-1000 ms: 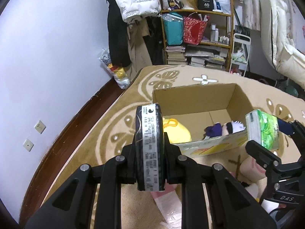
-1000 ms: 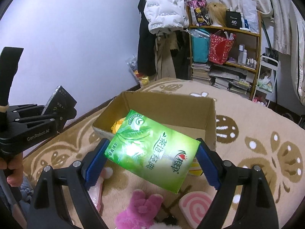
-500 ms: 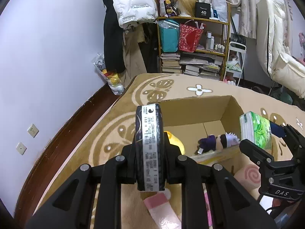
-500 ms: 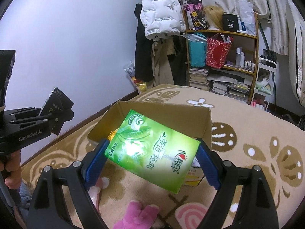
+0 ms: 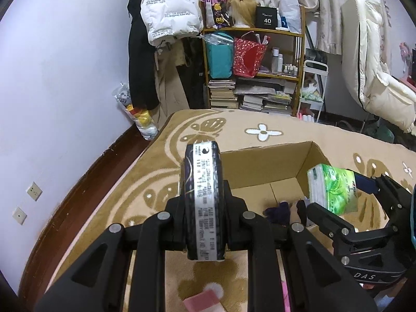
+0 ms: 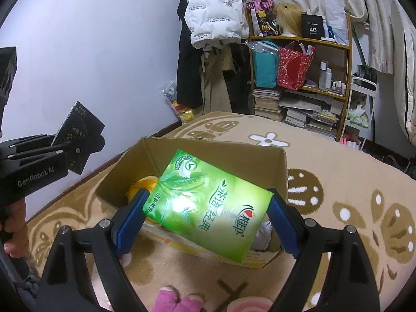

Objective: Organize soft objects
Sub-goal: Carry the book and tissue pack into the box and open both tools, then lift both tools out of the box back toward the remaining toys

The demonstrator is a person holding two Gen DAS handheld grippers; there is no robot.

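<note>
Over on the left, the left gripper [image 5: 204, 202] is clamped tight on a flat dark pack [image 5: 204, 200] with a printed label strip, held on edge so you only see its thin side. It's up in the air over the tan patterned rug [image 5: 161, 171], just short of the near-left corner of the cardboard box [image 5: 262, 163]. A hand [image 6: 14, 223] is wrapped around that gripper's handle.

The box sits open on the rug, and inside there's something yellow [image 6: 141, 187] at the left end and a dark purple plush [image 5: 278, 212] nearer the right.

On the right, the right gripper [image 6: 206, 213] has its blue pads spread wide and pinching a green tissue pack [image 6: 205, 205] by its ends, tilted, hanging above the box's near wall. Below it a pink plush [image 6: 179, 300] and a pink swirl cushion [image 6: 249, 304] lie on the rug.
</note>
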